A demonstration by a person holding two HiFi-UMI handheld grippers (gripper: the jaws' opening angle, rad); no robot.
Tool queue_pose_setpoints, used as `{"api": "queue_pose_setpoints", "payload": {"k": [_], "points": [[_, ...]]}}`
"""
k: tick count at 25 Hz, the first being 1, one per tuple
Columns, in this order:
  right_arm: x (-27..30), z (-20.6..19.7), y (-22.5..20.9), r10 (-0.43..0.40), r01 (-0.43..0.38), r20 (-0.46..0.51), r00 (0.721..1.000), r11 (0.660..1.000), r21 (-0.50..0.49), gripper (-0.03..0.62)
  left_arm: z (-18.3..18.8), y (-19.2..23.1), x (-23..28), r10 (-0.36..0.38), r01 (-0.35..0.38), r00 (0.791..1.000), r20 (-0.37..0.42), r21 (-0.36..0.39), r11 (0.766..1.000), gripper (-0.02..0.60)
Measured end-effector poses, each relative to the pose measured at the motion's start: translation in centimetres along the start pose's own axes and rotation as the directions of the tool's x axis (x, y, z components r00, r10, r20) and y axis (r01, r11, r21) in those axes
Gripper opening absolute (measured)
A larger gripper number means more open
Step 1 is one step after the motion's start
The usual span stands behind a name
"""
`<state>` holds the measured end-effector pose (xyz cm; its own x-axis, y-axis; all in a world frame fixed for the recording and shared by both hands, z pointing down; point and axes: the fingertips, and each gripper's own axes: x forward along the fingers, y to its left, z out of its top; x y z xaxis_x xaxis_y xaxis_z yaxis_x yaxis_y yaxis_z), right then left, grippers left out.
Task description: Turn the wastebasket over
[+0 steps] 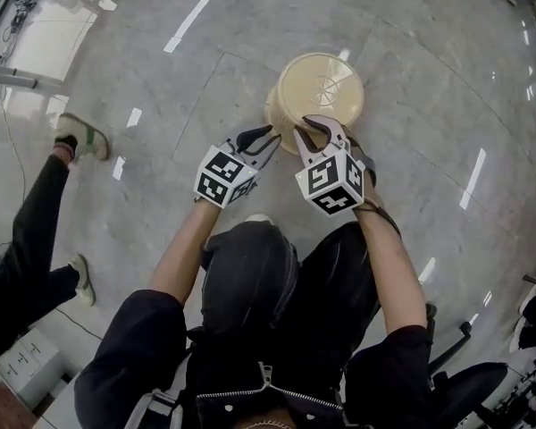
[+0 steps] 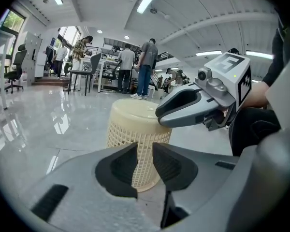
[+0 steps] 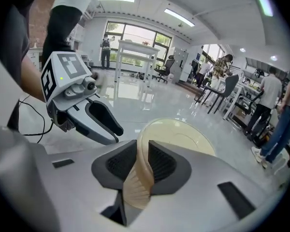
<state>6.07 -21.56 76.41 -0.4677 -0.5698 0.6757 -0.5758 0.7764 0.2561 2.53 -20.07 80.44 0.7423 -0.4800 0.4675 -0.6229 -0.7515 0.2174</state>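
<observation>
Polished grey floor [image 1: 411, 79] runs under everything; the cream wastebasket [image 1: 320, 88] stands on it bottom-up, just ahead of both claws; the right gripper [image 3: 142, 153] pinches the basket's wall at its upper edge between both pads; the left gripper [image 2: 145, 154] has its jaws narrowly apart on nothing, with the mesh wall just beyond their tips.

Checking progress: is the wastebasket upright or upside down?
Upside down: the wastebasket shows its closed base facing up; the right hand-held gripper pinches that top edge.
</observation>
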Motion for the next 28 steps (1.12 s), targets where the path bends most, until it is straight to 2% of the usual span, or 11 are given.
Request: {"api": "queue_pose_setpoints", "payload": {"k": [4,7,10,12,15,17,20,24,28], "points": [[0.2,0.3,0.1,0.018,-0.019,0.004,1.0,0.999,0.049,0.078,0.7,0.3,-0.7,0.004,-0.004,1.0,0.012,-0.001,1.0,0.097],[-0.2,1.4,-0.2,0.024,-0.03,0.051,0.998,0.992,0.12,0.071,2.0,0.4,-1.3,0.012,-0.013,0.999,0.039,0.013,1.0,0.096],[-1.0,3.2,-1.8,-0.039,0.018,0.118,0.992,0.984,0.179,0.056,4.3,0.9,-2.1,0.031,-0.035,0.995,0.095,0.032,0.999,0.071],[-1.8,3.6,-3.0,-0.084,0.048,0.141,0.986,0.969,0.243,0.041,6.2,1.3,-2.7,0.04,-0.045,0.991,0.128,0.033,0.998,0.026],[-3.6,3.3,-4.9,-0.128,0.073,0.136,0.982,0.935,0.348,0.015,8.8,0.2,-3.5,-0.004,0.004,0.989,0.15,0.003,1.0,0.005],[-5.4,4.0,-6.9,-0.165,0.093,0.146,0.975,0.908,0.408,0.015,11.5,-0.7,-4.1,-0.03,0.026,0.985,0.168,0.025,0.999,0.005],[-9.0,6.6,-8.7,-0.203,0.106,0.164,0.965,0.88,0.464,0.014,16.2,-1.9,-6.1,-0.036,0.022,0.982,0.185,0.077,0.997,0.005],[-15.4,11.0,-10.1,-0.185,0.085,0.154,0.97,0.861,0.501,0.014,24.0,-4.8,-9.7,-0.055,0.038,0.978,0.2,0.088,0.995,0.005],[-24.3,17.3,-11.9,-0.195,0.085,0.15,0.969,0.838,0.54,0.015,33.0,-8.9,-15.1,-0.08,0.06,0.974,0.212,0.097,0.993,0.005]]}}
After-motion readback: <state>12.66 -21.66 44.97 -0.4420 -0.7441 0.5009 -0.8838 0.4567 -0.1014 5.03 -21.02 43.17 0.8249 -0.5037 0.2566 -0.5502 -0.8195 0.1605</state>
